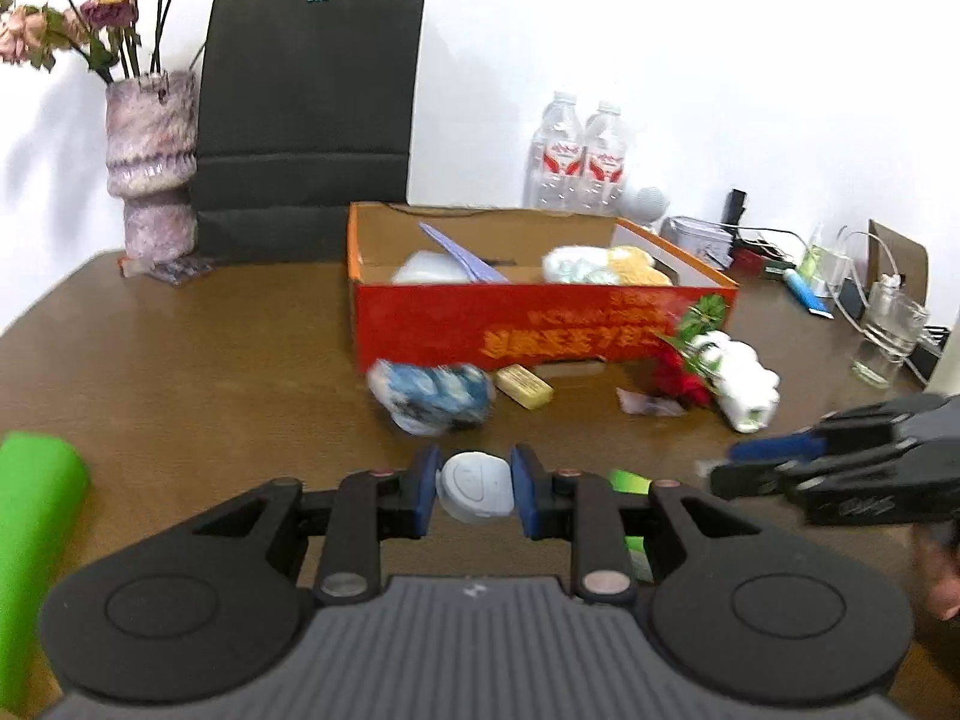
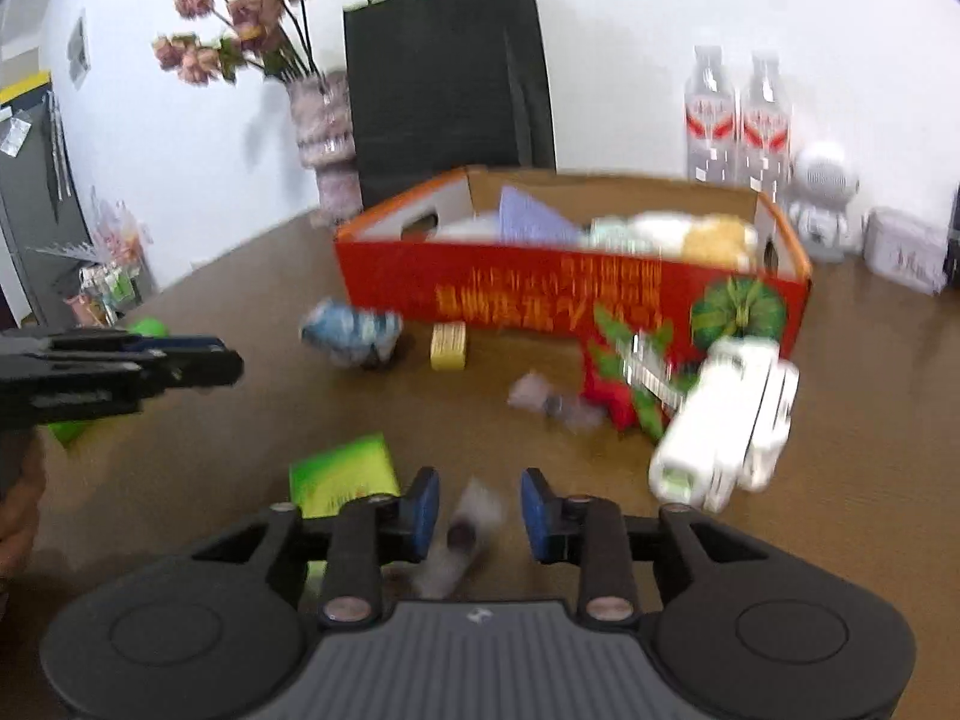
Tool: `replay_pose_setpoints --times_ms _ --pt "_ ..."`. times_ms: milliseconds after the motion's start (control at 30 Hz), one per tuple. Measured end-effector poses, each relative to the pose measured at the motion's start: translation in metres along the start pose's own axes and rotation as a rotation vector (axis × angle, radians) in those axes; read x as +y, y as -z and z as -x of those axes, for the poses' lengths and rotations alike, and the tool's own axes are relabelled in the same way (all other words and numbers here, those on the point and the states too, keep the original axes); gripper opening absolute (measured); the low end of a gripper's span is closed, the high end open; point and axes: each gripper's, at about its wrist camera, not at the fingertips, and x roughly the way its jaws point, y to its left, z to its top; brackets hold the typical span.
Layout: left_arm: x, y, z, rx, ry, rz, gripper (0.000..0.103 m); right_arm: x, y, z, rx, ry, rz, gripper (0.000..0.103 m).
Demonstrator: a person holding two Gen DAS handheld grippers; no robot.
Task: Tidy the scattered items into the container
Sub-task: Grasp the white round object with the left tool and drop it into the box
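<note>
From my left wrist view, a green roll [image 1: 33,546] lies at the far left of the brown desk [image 1: 180,360]. Behind it stand a vase [image 1: 153,168] of dried roses and a black paper bag [image 1: 309,120] with a teal clip at its top.

My left hand-held gripper [image 1: 474,489] is closed on a pale blue-grey puck [image 1: 477,486], both blue pads touching its sides, held above the desk in front of the box.

The red cardboard box [image 1: 540,324] sits mid-desk with yellow printed characters on its front, too blurred for me to read. Soft white, yellow and lilac items already lie inside. Just before it rest a blue-and-white bundle [image 1: 429,396], a small yellow packet [image 1: 523,385], a red flower with green leaves [image 1: 684,369] and a white ribbed pack [image 1: 744,384].

Two water bottles [image 1: 579,156] with red labels stand behind; their lettering is illegible.

My right hand-held gripper [image 2: 474,510] stands wide, with a blurred pale object [image 2: 462,531] between its fingers, touching neither. A green box [image 2: 342,474] lies beside it.
</note>
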Motion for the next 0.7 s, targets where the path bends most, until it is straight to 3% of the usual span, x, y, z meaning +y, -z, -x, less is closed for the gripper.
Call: replay_pose_setpoints --times_ms 200,233,267,400,467,700 --pt "-0.014 0.009 0.007 0.008 0.005 0.022 0.027 0.016 0.005 -0.008 0.012 0.064 0.018 0.032" --pt "-0.015 0.01 0.008 0.012 0.005 0.027 0.027 0.019 0.007 -0.009 0.008 0.08 0.023 0.031" --pt "-0.018 0.012 0.009 0.013 0.002 0.03 0.027 0.022 0.009 -0.009 0.006 0.102 0.034 0.021" --pt "-0.028 0.019 0.016 0.025 0.029 0.021 0.027 0.019 0.013 -0.001 -0.013 0.114 0.0 0.016" --pt "-0.035 0.021 0.02 0.027 0.031 0.006 0.027 0.013 0.01 0.012 -0.051 0.125 -0.028 0.005" --pt "-0.054 0.005 0.056 -0.05 0.077 -0.012 0.027 -0.002 0.001 0.094 -0.227 0.105 -0.092 0.005"
